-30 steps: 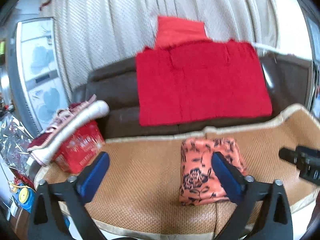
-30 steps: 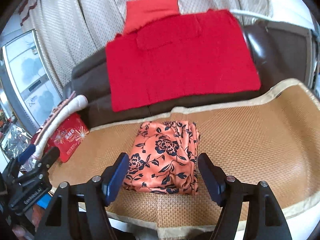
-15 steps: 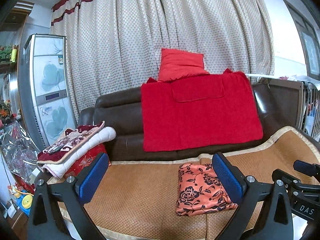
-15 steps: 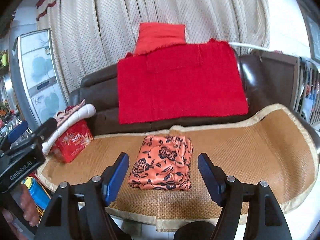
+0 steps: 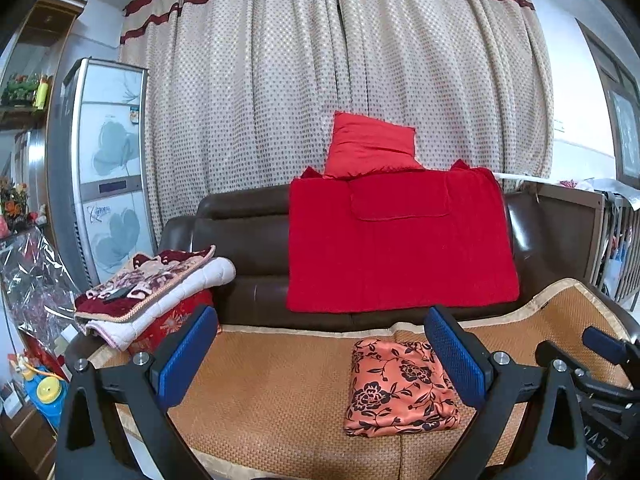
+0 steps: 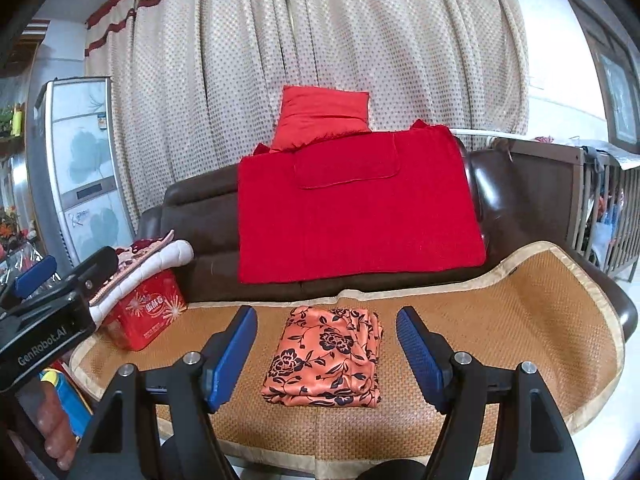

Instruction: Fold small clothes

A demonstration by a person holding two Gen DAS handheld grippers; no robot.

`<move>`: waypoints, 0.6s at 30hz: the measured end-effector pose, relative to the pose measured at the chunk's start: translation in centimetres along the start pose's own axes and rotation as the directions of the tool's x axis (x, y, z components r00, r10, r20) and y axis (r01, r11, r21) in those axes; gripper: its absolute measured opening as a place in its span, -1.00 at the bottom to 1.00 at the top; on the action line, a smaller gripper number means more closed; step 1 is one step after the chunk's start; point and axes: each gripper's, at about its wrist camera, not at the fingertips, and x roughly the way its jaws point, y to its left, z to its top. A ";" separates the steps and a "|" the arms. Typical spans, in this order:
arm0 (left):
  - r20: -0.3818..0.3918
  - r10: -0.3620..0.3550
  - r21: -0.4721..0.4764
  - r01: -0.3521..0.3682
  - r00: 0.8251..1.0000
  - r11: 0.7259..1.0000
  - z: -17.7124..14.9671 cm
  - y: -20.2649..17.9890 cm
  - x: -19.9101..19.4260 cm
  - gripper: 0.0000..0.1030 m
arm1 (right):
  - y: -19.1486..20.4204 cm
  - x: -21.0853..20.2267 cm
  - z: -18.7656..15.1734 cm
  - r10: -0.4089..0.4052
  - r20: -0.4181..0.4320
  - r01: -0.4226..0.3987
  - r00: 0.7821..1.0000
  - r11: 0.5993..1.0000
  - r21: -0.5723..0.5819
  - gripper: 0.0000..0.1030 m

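Left wrist view: the left gripper (image 5: 320,356), black frame with blue ribbed pads, has its jaws standing wide apart with nothing between the pads. Landmark is the woven tan rattan mat with beige border (image 5: 280,392) laid over the seat of a dark brown leather sofa (image 5: 244,220). The folded orange cloth with black flower print (image 5: 400,388) lies flat on the mat, right of the mat's middle, partly hidden behind the gripper's right pad and not touched by it. Above the mat a red knitted blanket (image 5: 400,248) hangs down the sofa back, with a red cushion (image 5: 370,146) on top of it. At the mat's left end sits a red printed box (image 5: 172,320) with a stack of folded quilts, white and maroon-patterned (image 5: 156,280), on it. Behind the sofa hangs a beige dotted curtain with dark red bands (image 5: 320,80); a tall white cabinet unit with grey flower motifs (image 5: 108,168) stands left of the mat. The right gripper's black body shows over the mat's right end. Right wrist view: the right gripper (image 6: 326,348) also has its jaws well apart, empty, pads clear of the cloth. The folded cloth lies on the mat near its middle, seen between the two pads and beyond them. The left gripper's black body, lettered in white, shows at the mat's left end, with part of a hand (image 6: 56,432) below it.
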 end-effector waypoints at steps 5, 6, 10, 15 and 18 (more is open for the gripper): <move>-0.006 0.013 0.023 -0.013 1.000 1.000 -0.4 -0.1 0.5 1.00 | 0.4 1.5 -0.7 -0.005 -0.053 0.006 0.999 1.000 0.024 0.49; -0.010 0.011 0.027 -0.011 1.000 1.000 -0.5 0.0 0.7 1.00 | 0.5 1.8 -0.9 -0.005 -0.065 0.006 0.998 1.000 0.026 0.49; -0.022 0.009 0.030 -0.008 1.000 1.000 -0.7 0.0 1.3 1.00 | 1.0 2.5 -1.3 -0.013 -0.078 0.014 0.997 1.000 0.017 0.49; -0.032 0.001 0.030 0.000 1.000 1.000 -0.9 0.1 1.7 1.00 | 1.3 2.1 -1.2 -0.040 -0.047 0.040 0.998 0.999 0.001 0.49; -0.035 -0.007 0.031 0.008 0.999 0.999 -1.1 0.1 1.9 1.00 | 1.2 2.1 -1.1 -0.049 -0.042 0.049 0.998 0.999 0.003 0.49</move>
